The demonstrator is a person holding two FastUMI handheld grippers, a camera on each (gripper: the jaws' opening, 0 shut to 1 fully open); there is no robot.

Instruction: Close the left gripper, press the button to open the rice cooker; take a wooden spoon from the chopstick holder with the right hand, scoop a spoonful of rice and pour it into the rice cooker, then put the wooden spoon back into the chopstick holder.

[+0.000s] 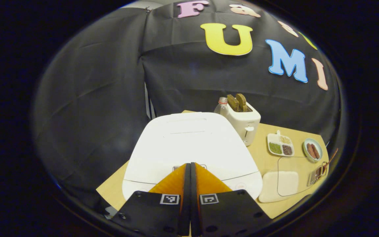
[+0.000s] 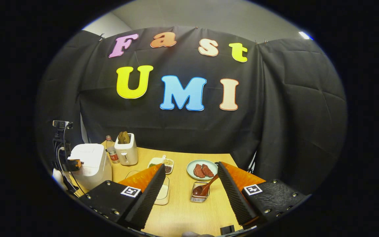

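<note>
Left hand-held gripper (image 1: 189,164): its two fingers are pressed flat together with nothing between them. The tip sits at the front of the cooker (image 1: 189,148), right by the button (image 1: 176,167).
Right hand-held gripper (image 2: 189,184): its fingers are spread wide and hold nothing. It hangs over the bench (image 2: 183,214), near the spoon.
Cooker: white, lid down, at the left end of the bench.
Spoon (image 2: 206,187): wooden, leaning in the little holder (image 2: 199,194), just in front of the plate (image 2: 202,169).
Rice: I think it is the white stuff in the clear box (image 1: 283,182) next to the cooker, but I cannot be sure.
Risk 1: the tip may slip off the small button and push the lid, so the lid stays down.
Risk 2: a hard push may slide the cooker back toward the toaster (image 1: 243,123).
Risk 3: the lid will pop up fast, I think, and may bump the left fingers if they stay over it.
Risk 4: the holder looks light, so a pull on the slanted spoon may tip it over.
</note>
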